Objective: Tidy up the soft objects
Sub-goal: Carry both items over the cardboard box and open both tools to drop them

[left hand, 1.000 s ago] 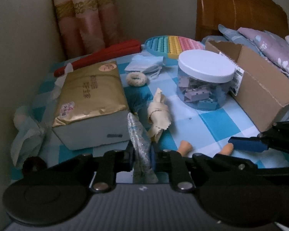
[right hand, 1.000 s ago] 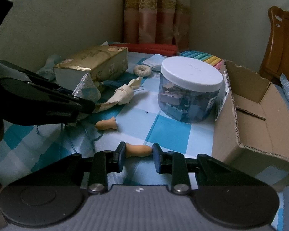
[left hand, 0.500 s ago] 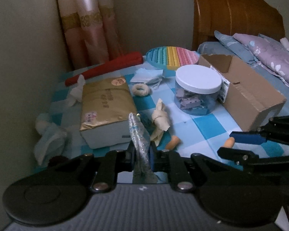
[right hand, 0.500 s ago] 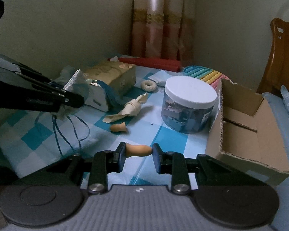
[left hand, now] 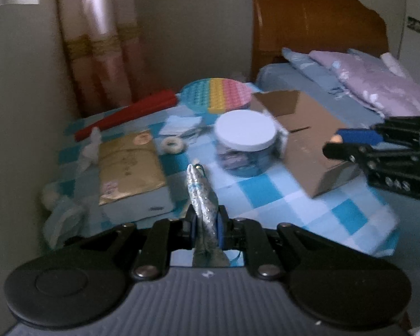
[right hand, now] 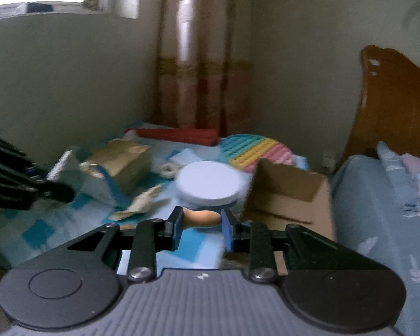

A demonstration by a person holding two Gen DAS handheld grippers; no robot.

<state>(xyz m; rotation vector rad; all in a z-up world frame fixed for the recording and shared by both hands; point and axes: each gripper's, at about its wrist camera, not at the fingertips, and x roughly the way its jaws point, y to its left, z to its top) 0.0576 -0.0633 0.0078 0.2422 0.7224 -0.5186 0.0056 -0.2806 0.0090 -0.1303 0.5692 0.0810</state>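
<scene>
Left wrist view: the left tongs are clamped on a silvery cloth that stands up between the pads, above the near edge of the desk with its blue checked cover. A tissue pack lies toward the left edge, a white-lidded jar mid-desk, and a box at the right edge. A pop mat and a red roll lie along the far edge. The right tongs hang over the box, pinching a peach piece.

Right wrist view: the right tongs are clamped on that peach piece, held crosswise between the pads, in front of the jar and beside the box. The left tongs reach in from the left edge, by the tissue pack.
</scene>
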